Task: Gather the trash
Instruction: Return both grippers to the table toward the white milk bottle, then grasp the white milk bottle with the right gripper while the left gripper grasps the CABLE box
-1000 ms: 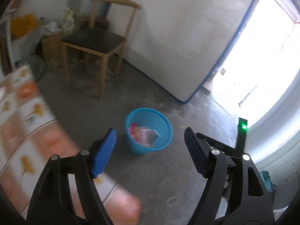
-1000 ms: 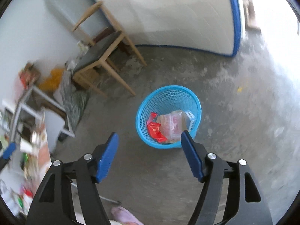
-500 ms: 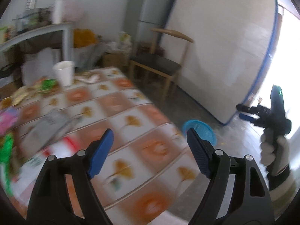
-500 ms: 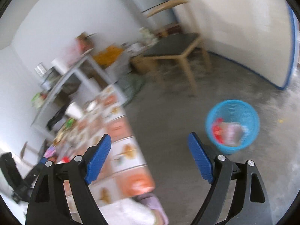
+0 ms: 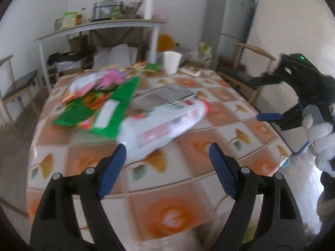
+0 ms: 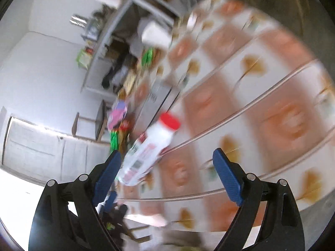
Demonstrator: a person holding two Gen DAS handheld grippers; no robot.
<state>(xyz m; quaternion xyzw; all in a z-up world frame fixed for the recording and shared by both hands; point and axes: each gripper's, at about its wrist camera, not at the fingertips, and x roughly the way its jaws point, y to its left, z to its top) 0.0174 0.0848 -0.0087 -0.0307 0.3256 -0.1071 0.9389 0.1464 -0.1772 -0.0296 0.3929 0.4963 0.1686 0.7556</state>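
Observation:
A white plastic bottle with a red cap lies on its side on the orange-and-white patterned table. Behind it lie a green snack bag, a pink wrapper and a grey packet. My left gripper hangs open just in front of the bottle's base and holds nothing. My right gripper has its jaws opening with nothing pressed between the pads; the bottle lies beyond its left finger. A gloved hand holds that right gripper at the table's right edge.
A white cup stands at the table's far side. Behind are a grey shelf table with kitchen things, a fridge, a wooden chair and a leaning mattress. Another chair stands at the left.
Both views have swung from the blue basket on the floor to the table with the trash. The right gripper's jaws have spread wider. The bottle now lies close ahead of both grippers.

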